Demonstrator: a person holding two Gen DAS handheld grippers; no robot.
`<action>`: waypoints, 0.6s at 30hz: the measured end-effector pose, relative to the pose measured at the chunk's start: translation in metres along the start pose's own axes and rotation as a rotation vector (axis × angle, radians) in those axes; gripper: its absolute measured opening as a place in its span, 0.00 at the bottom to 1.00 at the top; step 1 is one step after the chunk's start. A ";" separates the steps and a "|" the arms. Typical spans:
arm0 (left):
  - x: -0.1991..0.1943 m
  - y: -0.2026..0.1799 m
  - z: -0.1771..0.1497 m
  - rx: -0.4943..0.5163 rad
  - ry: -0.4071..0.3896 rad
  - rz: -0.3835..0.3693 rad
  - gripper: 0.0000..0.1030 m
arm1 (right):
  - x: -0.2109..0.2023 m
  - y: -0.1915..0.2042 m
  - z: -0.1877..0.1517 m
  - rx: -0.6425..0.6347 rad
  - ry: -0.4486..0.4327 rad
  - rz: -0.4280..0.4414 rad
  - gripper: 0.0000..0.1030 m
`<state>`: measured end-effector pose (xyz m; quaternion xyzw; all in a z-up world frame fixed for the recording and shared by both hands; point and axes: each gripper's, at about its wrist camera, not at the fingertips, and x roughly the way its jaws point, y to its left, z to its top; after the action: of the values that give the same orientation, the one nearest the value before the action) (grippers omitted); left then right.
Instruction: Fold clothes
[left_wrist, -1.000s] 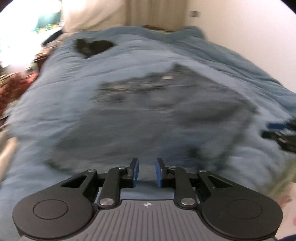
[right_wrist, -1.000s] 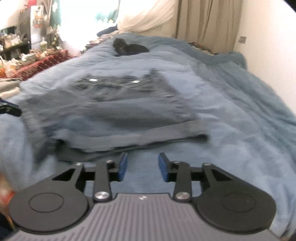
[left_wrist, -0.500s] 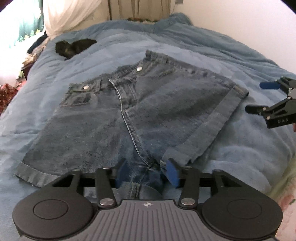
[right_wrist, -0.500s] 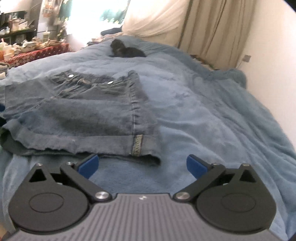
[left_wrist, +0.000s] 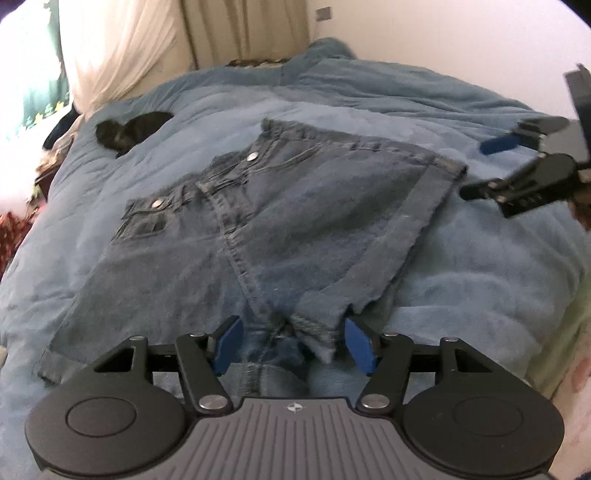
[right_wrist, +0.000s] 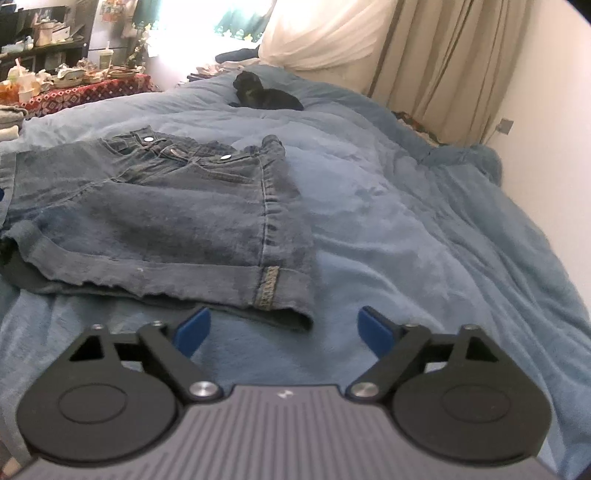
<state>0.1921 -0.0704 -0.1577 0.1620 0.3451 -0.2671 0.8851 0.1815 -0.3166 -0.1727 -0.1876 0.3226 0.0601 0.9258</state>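
Dark blue denim shorts (left_wrist: 280, 221) lie spread flat on a blue bedspread (left_wrist: 461, 295), waistband away from me. My left gripper (left_wrist: 293, 343) is open at the near edge of the shorts. The crotch seam and a cuff end lie between its blue pads (left_wrist: 227, 341), which do not press them. My right gripper (right_wrist: 284, 332) stands open with its jaws closing, just short of the cuffed hem corner (right_wrist: 280, 295) of the right leg; only bedspread lies between its pads. In the left wrist view the right gripper (left_wrist: 517, 173) hangs beyond that same leg's outer edge.
A black cat (right_wrist: 262, 94) lies on the far part of the bed, beyond the waistband. Curtains (right_wrist: 424, 55) and a white wall close off the back and right. A cluttered table with a red patterned cloth (right_wrist: 85, 90) stands at the far left.
Both grippers have opened from nearly shut. The left one came in over the crotch of the shorts. The right one shifted to the right leg's hem corner, opened very wide, then narrowed a little.
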 end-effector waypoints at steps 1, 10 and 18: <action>0.001 -0.001 0.000 -0.004 0.000 -0.007 0.53 | 0.000 0.000 0.000 -0.013 0.004 -0.005 0.70; 0.008 -0.009 0.002 0.001 -0.021 0.003 0.12 | 0.013 -0.001 0.004 -0.112 0.032 -0.051 0.21; 0.013 -0.022 -0.002 0.063 -0.035 0.039 0.16 | 0.021 0.001 0.009 -0.131 0.002 -0.043 0.18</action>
<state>0.1866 -0.0919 -0.1708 0.1917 0.3180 -0.2635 0.8904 0.2030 -0.3129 -0.1798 -0.2546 0.3148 0.0611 0.9123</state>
